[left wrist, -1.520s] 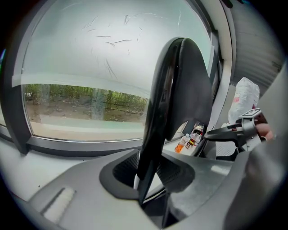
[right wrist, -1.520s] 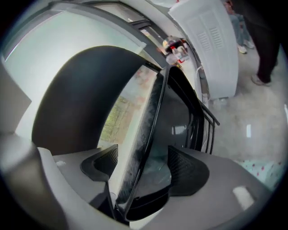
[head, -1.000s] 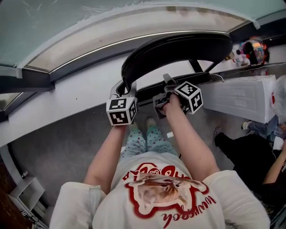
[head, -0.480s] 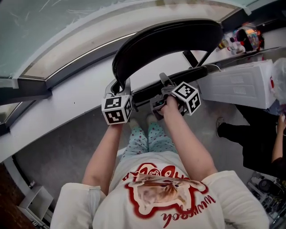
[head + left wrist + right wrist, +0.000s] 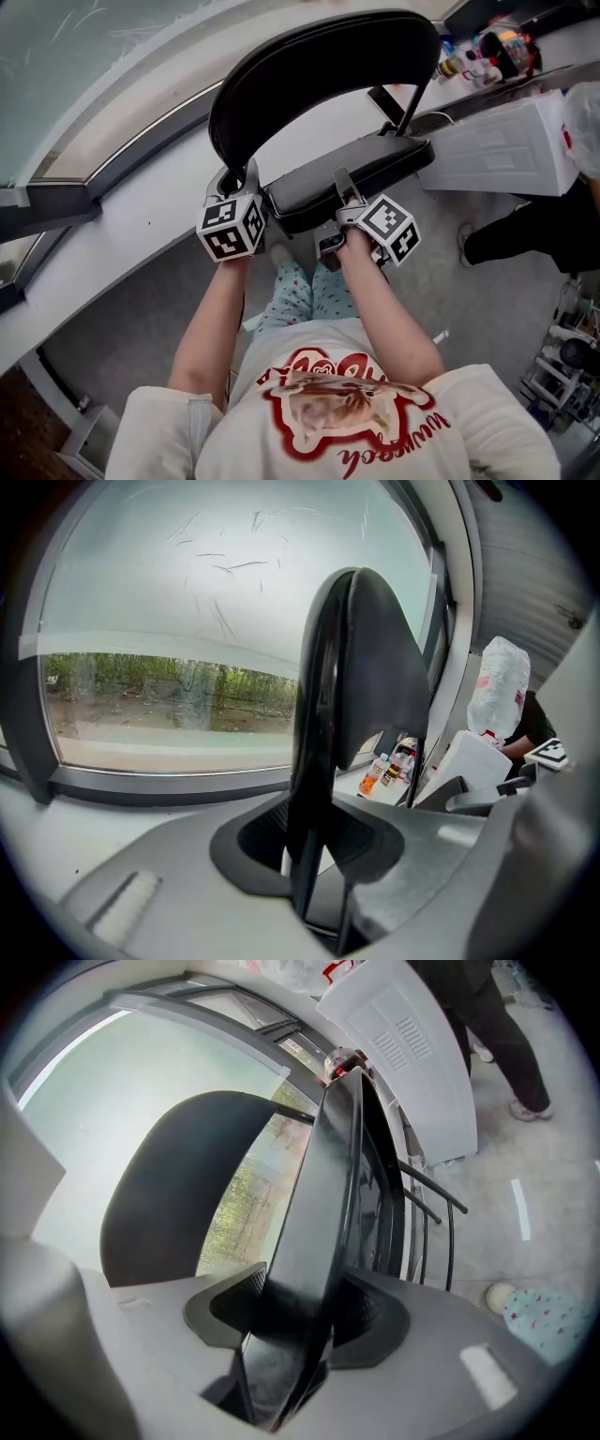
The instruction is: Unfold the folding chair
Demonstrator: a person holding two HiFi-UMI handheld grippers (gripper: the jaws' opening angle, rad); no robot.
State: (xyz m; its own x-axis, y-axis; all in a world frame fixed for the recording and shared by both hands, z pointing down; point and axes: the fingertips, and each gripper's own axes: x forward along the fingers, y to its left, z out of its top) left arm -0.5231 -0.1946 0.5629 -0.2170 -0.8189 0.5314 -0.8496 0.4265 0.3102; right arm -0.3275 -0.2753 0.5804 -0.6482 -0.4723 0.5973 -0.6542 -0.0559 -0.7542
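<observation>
Black folding chair [image 5: 309, 94], partly opened, standing just in front of the white window sill [image 5: 122, 234], back turned toward that sill. Backrest [image 5: 375, 52] wide, curved and padded, upright on thin black tubes, its lower left edge clamped between the jaws of the left claw [image 5: 234, 178]. Seat [image 5: 380, 161] a padded black slab, swung out from the backrest on the side away from the sill and lying at a slight tilt, its near edge pinched in the right claw [image 5: 345, 192], with thin black frame bars [image 5: 450, 1251] running side by side beneath.
</observation>
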